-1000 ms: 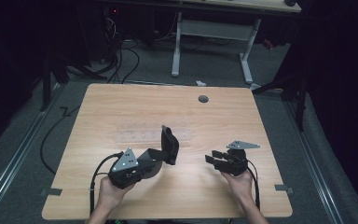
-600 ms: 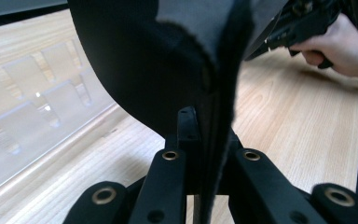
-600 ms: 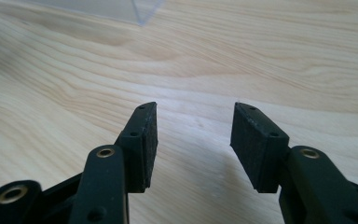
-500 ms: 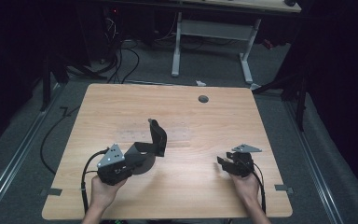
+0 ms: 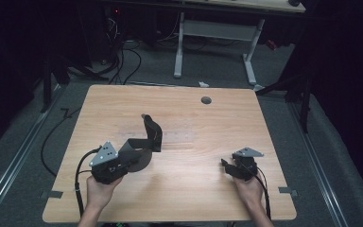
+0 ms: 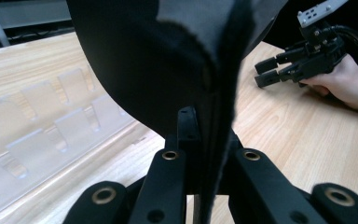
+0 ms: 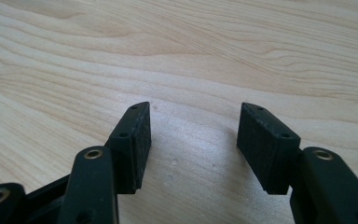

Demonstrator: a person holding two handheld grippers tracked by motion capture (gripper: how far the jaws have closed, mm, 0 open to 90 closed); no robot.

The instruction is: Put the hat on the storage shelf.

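Observation:
My left gripper [image 5: 131,155] is at the near left of the wooden table [image 5: 208,127], shut on a black fabric piece [image 5: 150,135] that curls up and away from its jaws. In the left gripper view the fabric [image 6: 168,60] hangs close over the camera, pinched between the shut jaws of the gripper [image 6: 205,154]. My right gripper [image 5: 225,165] rests low at the near right, held by a hand. Its fingers stand open over bare wood [image 7: 193,140] with nothing between them. It also appears in the left gripper view [image 6: 262,73].
A clear plastic rack [image 6: 37,126] with several slots lies on the table just beyond the fabric, faint in the high view [image 5: 177,138]. A round cable hole [image 5: 206,100] sits near the far edge. Cables [image 5: 56,132] trail on the floor at the left.
My left gripper has carried the black fabric to the left and a little toward the person. The right gripper has shifted slightly right and nearer the front edge.

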